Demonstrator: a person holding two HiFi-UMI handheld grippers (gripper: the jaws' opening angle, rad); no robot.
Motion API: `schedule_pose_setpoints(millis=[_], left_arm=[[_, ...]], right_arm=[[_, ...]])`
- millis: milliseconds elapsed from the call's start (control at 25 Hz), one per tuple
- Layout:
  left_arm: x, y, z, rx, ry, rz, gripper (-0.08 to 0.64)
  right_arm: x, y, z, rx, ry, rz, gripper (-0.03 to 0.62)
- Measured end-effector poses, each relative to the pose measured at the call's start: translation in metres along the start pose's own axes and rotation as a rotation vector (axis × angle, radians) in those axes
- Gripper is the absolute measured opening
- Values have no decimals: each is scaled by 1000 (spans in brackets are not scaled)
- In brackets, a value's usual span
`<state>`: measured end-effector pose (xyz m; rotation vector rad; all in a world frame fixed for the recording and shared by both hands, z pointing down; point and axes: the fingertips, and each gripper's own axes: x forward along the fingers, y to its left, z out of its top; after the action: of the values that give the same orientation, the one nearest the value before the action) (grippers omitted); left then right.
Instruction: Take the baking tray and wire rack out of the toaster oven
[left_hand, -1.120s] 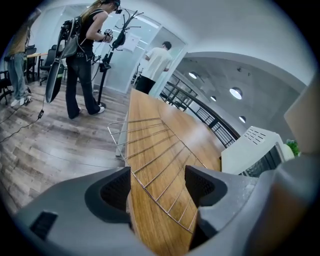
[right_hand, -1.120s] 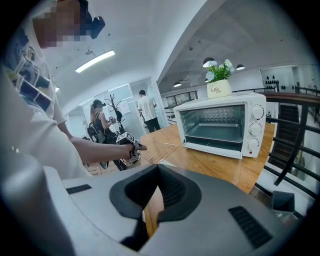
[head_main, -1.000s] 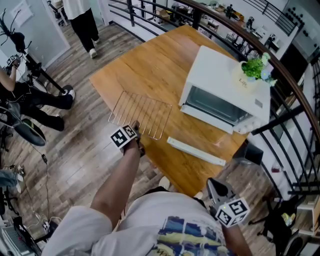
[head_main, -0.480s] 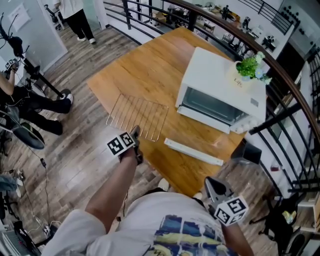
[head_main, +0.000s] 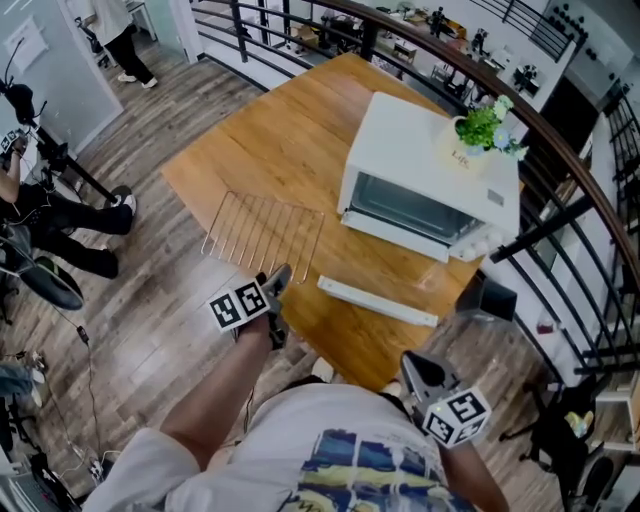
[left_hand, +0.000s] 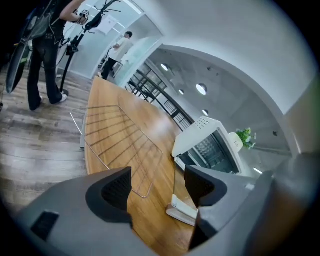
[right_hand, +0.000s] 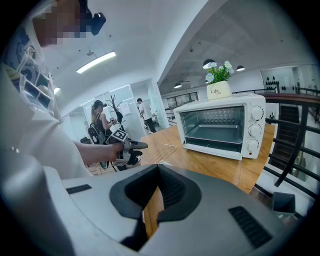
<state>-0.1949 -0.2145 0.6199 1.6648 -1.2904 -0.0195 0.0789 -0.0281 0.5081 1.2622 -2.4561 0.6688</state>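
Observation:
The wire rack (head_main: 262, 235) lies flat on the wooden table (head_main: 290, 140), at its near left edge; it also shows in the left gripper view, wire rack (left_hand: 117, 137). The white toaster oven (head_main: 430, 165) stands at the right with its glass door folded down, the white door handle (head_main: 378, 302) nearest me. Inside the oven a baking tray (right_hand: 220, 131) rests on the lower level. My left gripper (head_main: 279, 277) hovers open and empty just short of the rack's near corner. The right gripper (head_main: 413, 368) is held low by my body, shut on nothing.
A potted plant (head_main: 480, 128) sits on top of the oven. A dark railing (head_main: 560, 215) runs behind and to the right of the table. People (head_main: 60, 215) and stands with equipment are on the wooden floor at the left.
My left gripper has drawn back a little from the rack's near edge toward my body. The rack lies where it was. The right gripper has hardly moved.

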Motion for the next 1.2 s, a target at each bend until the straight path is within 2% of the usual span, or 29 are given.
schedule_pose_setpoints(millis=[560,840,920,1000,1200], left_arm=[[7,-128,-82,-51,161,-449,326],[16,-179,-102,-139,196,-635,324],[24,-191,-108,-215,219,-653,324],[33,-196,-115,-296,245,-634,324],[61,-214,-124,-296,266,-629,324]], right_arm=[[-20,-16,-9,24,-15,-50,2],[-35,-25,-15,55,-21,-72,2],[-42,-31,-17,64,-21,-87,2],[-50,-37,-19,73,-23,-103,2],[-70,-52,-23,91,-33,-147,2]])
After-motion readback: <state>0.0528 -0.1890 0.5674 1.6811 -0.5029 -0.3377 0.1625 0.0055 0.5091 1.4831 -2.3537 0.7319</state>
